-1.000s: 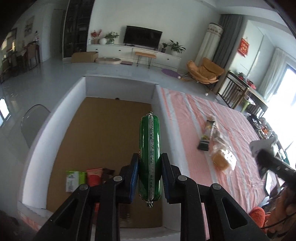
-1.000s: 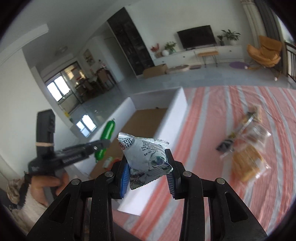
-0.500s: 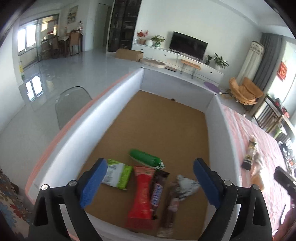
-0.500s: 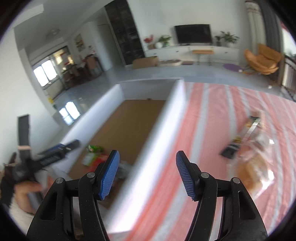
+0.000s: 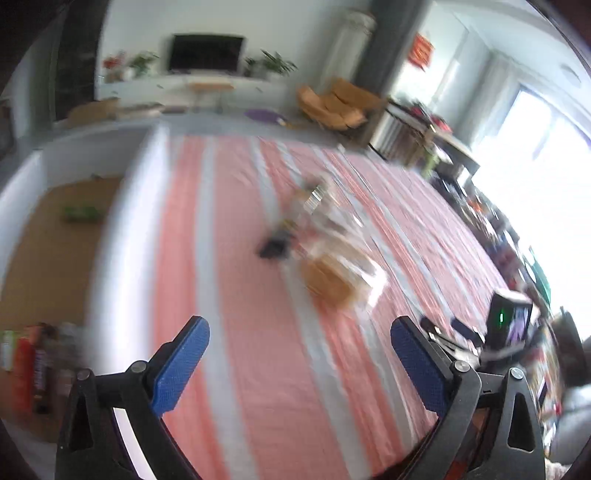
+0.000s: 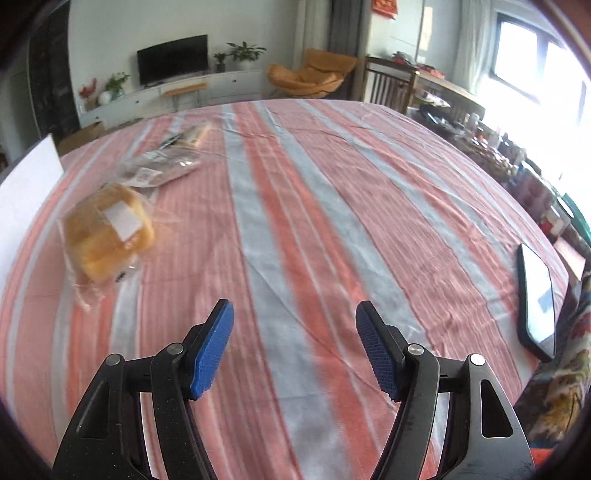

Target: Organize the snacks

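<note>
Both grippers have swung away from the white box (image 5: 125, 236) toward the striped tablecloth (image 6: 314, 206), the left gripper (image 5: 299, 363) and right gripper (image 6: 295, 345) gaping empty. The bagged bread (image 6: 107, 232) lies loose; its slippery-looking wrapper could slide from a pinch.

Living room, daylit. Far wall (image 6: 110, 29) white, carrying a black flat-screen television (image 6: 172, 59) above a long low white media cabinet (image 6: 177, 90). Potted plants (image 6: 243, 51) on the cabinet to the right of the screen; flowers and greenery (image 6: 107, 86) to its left. Small wooden bench (image 6: 184, 90) before the cabinet. Orange lounge chair (image 6: 310, 75) on the pale glossy floor (image 5: 221, 120), with a purple round mat (image 5: 264, 115) nearby. Grey curtain (image 5: 391, 40) and white column-like unit (image 5: 349, 44) in the corner. Red wall hanging (image 5: 424, 44). Dark wooden side table (image 6: 417, 83), cluttered. Large bright window (image 6: 532, 70) at right, overexposed.
</note>
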